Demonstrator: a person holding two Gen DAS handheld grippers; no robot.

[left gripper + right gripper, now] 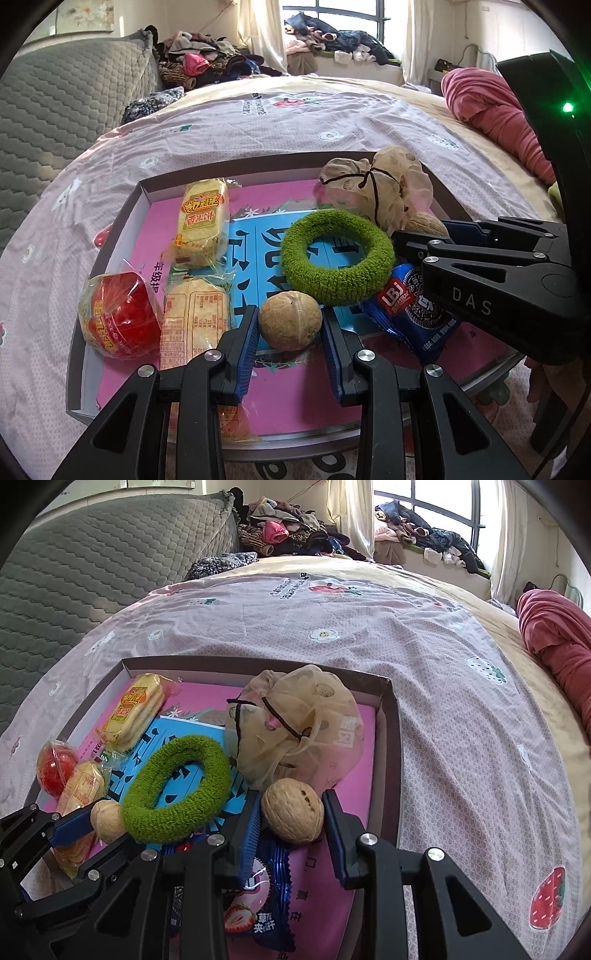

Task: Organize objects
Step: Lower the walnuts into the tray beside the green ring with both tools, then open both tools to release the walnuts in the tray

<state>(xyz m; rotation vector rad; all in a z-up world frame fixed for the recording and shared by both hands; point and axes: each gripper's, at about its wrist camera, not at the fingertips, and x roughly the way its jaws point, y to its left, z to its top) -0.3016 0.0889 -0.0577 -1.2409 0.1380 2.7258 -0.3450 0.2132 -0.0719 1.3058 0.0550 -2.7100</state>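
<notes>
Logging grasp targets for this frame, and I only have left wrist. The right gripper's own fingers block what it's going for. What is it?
Observer: A second walnut. In the right wrist view it shows whole, sitting between the pads of the right gripper, with the jaws apart on either side. I can't tell if they touch it.
Operator: What's under it?
Observer: It rests on the floor of the pink tray. Right at its near edge lies a blue snack packet printed with a strawberry.
</notes>
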